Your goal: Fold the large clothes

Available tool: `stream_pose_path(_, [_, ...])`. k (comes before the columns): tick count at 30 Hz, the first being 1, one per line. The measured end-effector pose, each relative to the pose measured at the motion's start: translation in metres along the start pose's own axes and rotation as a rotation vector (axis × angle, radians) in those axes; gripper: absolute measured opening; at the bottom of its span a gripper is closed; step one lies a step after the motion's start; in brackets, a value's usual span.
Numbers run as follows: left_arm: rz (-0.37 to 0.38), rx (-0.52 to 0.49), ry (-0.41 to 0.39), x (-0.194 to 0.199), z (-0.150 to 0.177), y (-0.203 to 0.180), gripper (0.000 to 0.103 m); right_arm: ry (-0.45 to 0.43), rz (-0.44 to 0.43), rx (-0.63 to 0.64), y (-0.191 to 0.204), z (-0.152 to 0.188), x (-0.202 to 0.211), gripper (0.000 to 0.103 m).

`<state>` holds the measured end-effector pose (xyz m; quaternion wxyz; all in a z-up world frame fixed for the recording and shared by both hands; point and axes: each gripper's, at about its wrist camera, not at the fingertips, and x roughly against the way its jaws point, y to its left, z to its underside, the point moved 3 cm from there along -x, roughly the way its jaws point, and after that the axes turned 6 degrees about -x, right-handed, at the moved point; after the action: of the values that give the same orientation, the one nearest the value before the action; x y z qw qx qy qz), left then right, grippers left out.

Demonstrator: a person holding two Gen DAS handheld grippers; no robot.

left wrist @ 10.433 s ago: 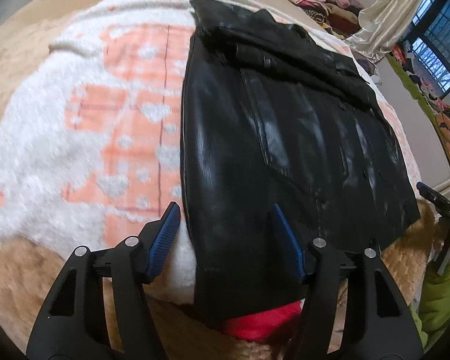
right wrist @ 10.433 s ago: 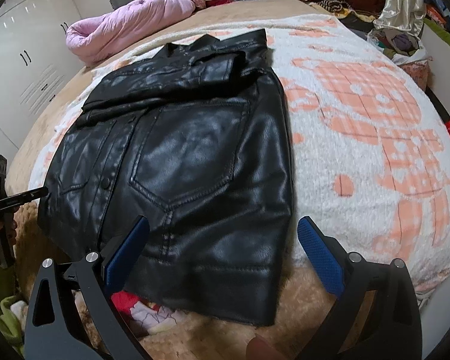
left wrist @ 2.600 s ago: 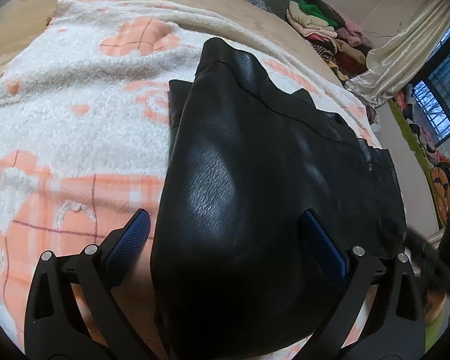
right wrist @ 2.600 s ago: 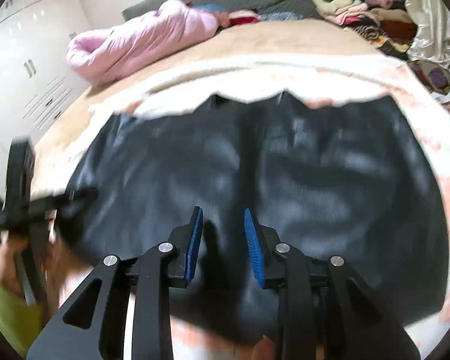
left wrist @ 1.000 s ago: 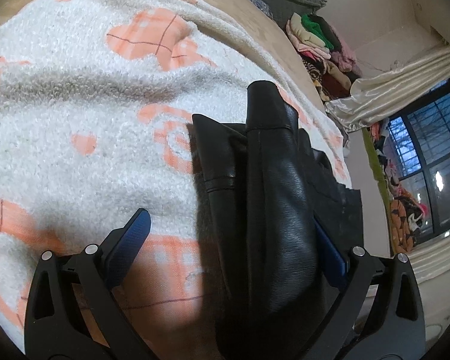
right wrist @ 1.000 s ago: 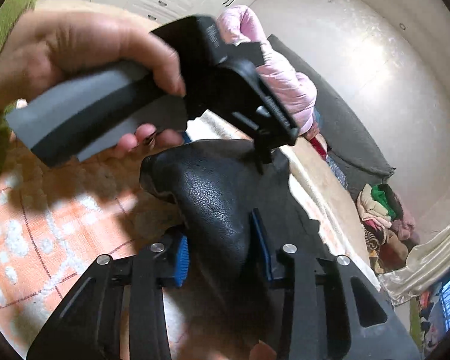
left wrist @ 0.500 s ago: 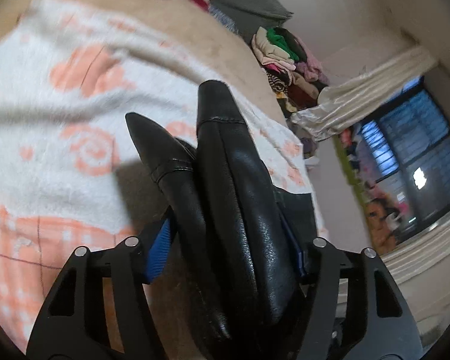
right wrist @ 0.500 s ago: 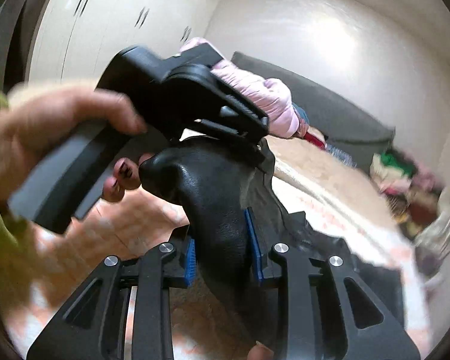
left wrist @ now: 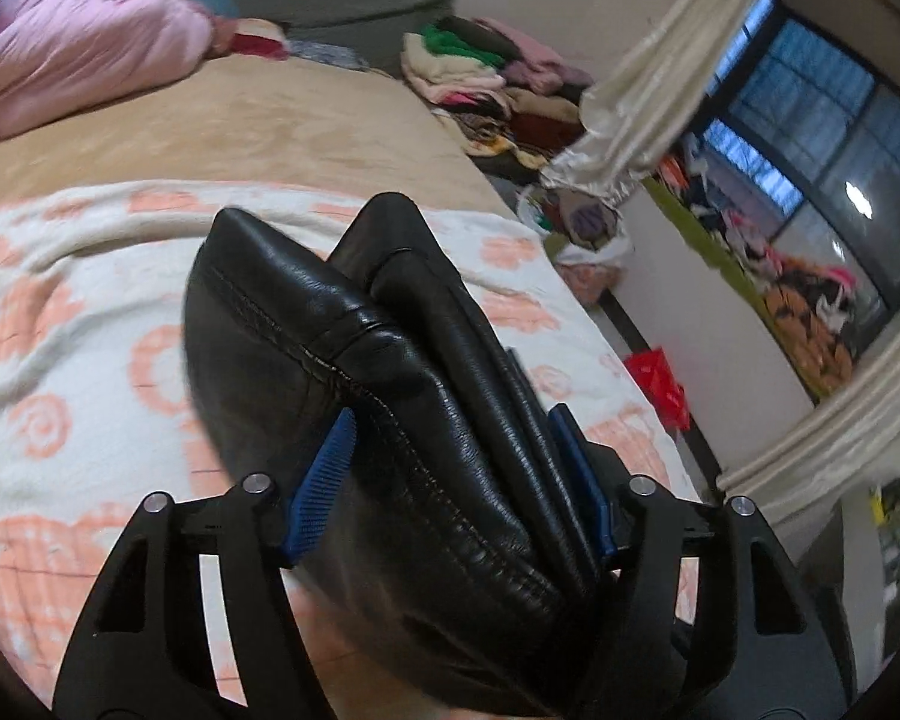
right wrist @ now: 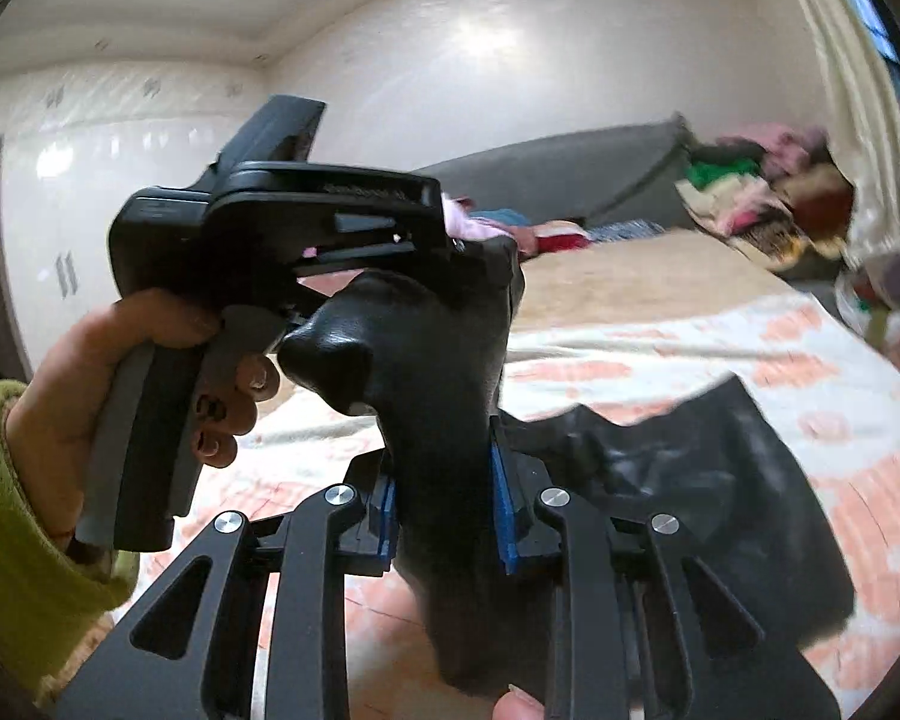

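Gripping a thick fold of the black leather jacket (left wrist: 426, 420), the left gripper (left wrist: 450, 474) had both blue pads pressed against the bundle, its jaws having just eased slightly wider. The right gripper (right wrist: 444, 498) pinched a narrower fold, jaws having just been closing. Jacket raised above the white-and-orange blanket (left wrist: 78, 312), its lower part trailing onto that blanket. Person's hand (right wrist: 150, 360) held the left gripper's handle.
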<state>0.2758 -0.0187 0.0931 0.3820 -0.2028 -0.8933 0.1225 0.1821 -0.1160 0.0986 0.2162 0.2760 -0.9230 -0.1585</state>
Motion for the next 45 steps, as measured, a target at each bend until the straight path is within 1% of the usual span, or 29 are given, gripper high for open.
stream_pose_path(2, [0.009,-0.022,0.012,-0.013,-0.004,-0.019,0.064,-0.001,0.015,-0.050,-0.021,-0.001,0.010,0.023])
stream_pose_path(3, [0.031,-0.022,0.018,-0.020,-0.007,-0.028,0.066,-0.002,0.023,-0.069,-0.028,0.000,0.015,0.023])
stream_pose_path(5, [0.076,-0.007,0.021,-0.026,-0.010,-0.040,0.066,0.001,0.044,-0.131,-0.052,-0.001,0.025,0.023])
stream_pose_path(7, [0.081,-0.006,0.012,-0.027,-0.010,-0.043,0.068,0.013,0.062,-0.198,-0.077,0.000,0.031,0.023])
stream_pose_path(9, [0.056,-0.016,0.013,-0.030,-0.003,-0.042,0.073,0.027,0.102,-0.242,-0.099,0.008,0.039,0.023])
stream_pose_path(11, [0.020,-0.012,0.032,-0.034,0.011,-0.035,0.074,0.072,0.135,-0.310,-0.124,0.016,0.043,0.023])
stream_pose_path(13, [-0.032,0.000,0.088,-0.048,0.032,-0.023,0.074,0.143,0.122,-0.440,-0.150,0.027,0.043,0.023])
stream_pose_path(14, [-0.053,0.012,0.117,-0.056,0.043,-0.016,0.074,0.174,0.097,-0.524,-0.162,0.035,0.043,0.025])
stream_pose_path(15, [-0.064,0.029,0.153,-0.066,0.057,-0.008,0.074,0.195,0.077,-0.572,-0.167,0.041,0.042,0.026])
stream_pose_path(16, [-0.063,0.036,0.175,-0.072,0.064,-0.004,0.074,0.225,0.061,-0.615,-0.172,0.046,0.040,0.030])
stream_pose_path(18, [-0.087,0.030,0.215,-0.084,0.083,0.003,0.075,0.272,0.036,-0.677,-0.178,0.050,0.038,0.066])
stream_pose_path(19, [-0.090,0.026,0.220,-0.086,0.088,0.004,0.076,0.292,0.049,-0.675,-0.180,0.049,0.037,0.092])
stream_pose_path(20, [-0.091,0.029,0.218,-0.087,0.091,0.006,0.076,0.291,0.084,-0.649,-0.177,0.046,0.041,0.092])
stream_pose_path(23, [-0.100,0.028,0.215,-0.088,0.093,0.010,0.076,0.192,0.181,-0.576,-0.174,0.022,0.055,0.093])
stream_pose_path(25, [-0.094,0.027,0.217,-0.087,0.094,0.010,0.076,0.169,0.185,-0.543,-0.177,0.005,0.050,0.093])
stream_pose_path(26, [-0.094,0.022,0.217,-0.087,0.093,0.009,0.076,0.198,0.179,-0.515,-0.176,0.000,0.041,0.093])
stream_pose_path(27, [-0.097,0.020,0.216,-0.088,0.094,0.004,0.076,0.250,0.188,-0.482,-0.178,-0.004,0.027,0.092])
stream_pose_path(28, [-0.102,0.016,0.216,-0.088,0.094,0.001,0.076,0.286,0.234,-0.435,-0.176,-0.005,0.016,0.069])
stream_pose_path(29, [-0.102,0.012,0.215,-0.089,0.094,-0.001,0.077,0.299,0.257,-0.395,-0.175,-0.006,0.008,0.031])
stream_pose_path(30, [-0.101,0.006,0.216,-0.090,0.093,-0.005,0.079,0.309,0.270,-0.354,-0.173,-0.008,0.002,0.026])
stream_pose_path(31, [-0.103,0.003,0.219,-0.089,0.093,-0.006,0.079,0.299,0.247,-0.345,-0.171,-0.010,0.003,0.022])
stream_pose_path(34, [-0.088,-0.009,0.201,-0.082,0.093,-0.009,0.082,0.237,0.133,-0.452,-0.186,-0.006,0.023,0.019])
stream_pose_path(35, [-0.099,-0.018,0.199,-0.081,0.094,-0.010,0.084,0.232,0.132,-0.478,-0.195,-0.003,0.026,0.019])
stream_pose_path(37, [-0.104,-0.024,0.209,-0.083,0.099,-0.010,0.086,0.267,0.163,-0.544,-0.216,0.011,0.023,0.019])
stream_pose_path(39, [-0.084,-0.006,0.235,-0.091,0.106,-0.010,0.086,0.325,0.134,-0.653,-0.240,0.039,0.016,0.019])
stream_pose_path(40, [-0.081,-0.002,0.245,-0.095,0.110,-0.010,0.087,0.335,0.120,-0.681,-0.247,0.045,0.014,0.019])
stream_pose_path(41, [-0.080,0.002,0.251,-0.099,0.113,-0.010,0.092,0.338,0.117,-0.694,-0.250,0.049,0.013,0.020])
stream_pose_path(42, [-0.074,0.014,0.247,-0.102,0.115,-0.011,0.094,0.339,0.119,-0.682,-0.249,0.049,0.013,0.020])
stream_pose_path(45, [-0.060,0.035,0.248,-0.108,0.119,-0.015,0.094,0.345,0.176,-0.584,-0.238,0.048,0.010,0.025])
